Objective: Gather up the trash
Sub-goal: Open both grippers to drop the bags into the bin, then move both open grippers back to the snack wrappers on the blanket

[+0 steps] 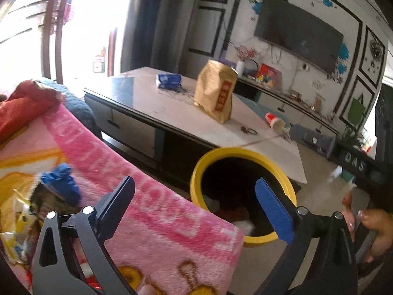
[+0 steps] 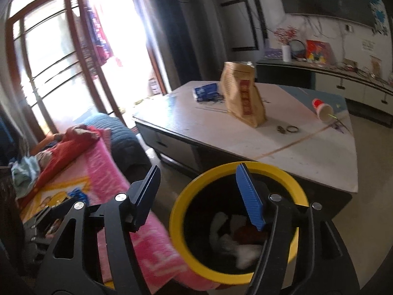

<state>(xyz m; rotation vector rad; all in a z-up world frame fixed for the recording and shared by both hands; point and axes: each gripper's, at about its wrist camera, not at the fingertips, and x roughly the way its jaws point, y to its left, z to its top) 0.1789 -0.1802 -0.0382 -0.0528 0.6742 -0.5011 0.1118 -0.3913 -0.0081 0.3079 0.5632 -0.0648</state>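
A yellow-rimmed black trash bin (image 1: 196, 172) stands on the floor between the pink blanket and the coffee table; it also shows in the right wrist view (image 2: 176, 211), with white and dark-red trash inside. My left gripper (image 1: 196, 209) is open and empty, over the blanket edge and the bin. My right gripper (image 2: 199, 191) is open and empty, just above the bin's rim. On the table lie a brown paper bag (image 1: 216, 93) (image 2: 243, 95), a blue packet (image 1: 169, 80) (image 2: 206, 91) and a tipped red-and-white paper cup (image 1: 275, 121) (image 2: 323, 109). Wrappers (image 1: 22, 211) lie on the blanket at left.
The white-topped coffee table (image 1: 172, 103) (image 2: 196, 123) stands behind the bin. The pink blanket (image 1: 147, 209) (image 2: 108, 172) covers a sofa at left, with red cloth (image 1: 24, 103). A small ring and key (image 2: 287, 129) lie on the table. The right gripper's body (image 1: 348, 157) shows at right.
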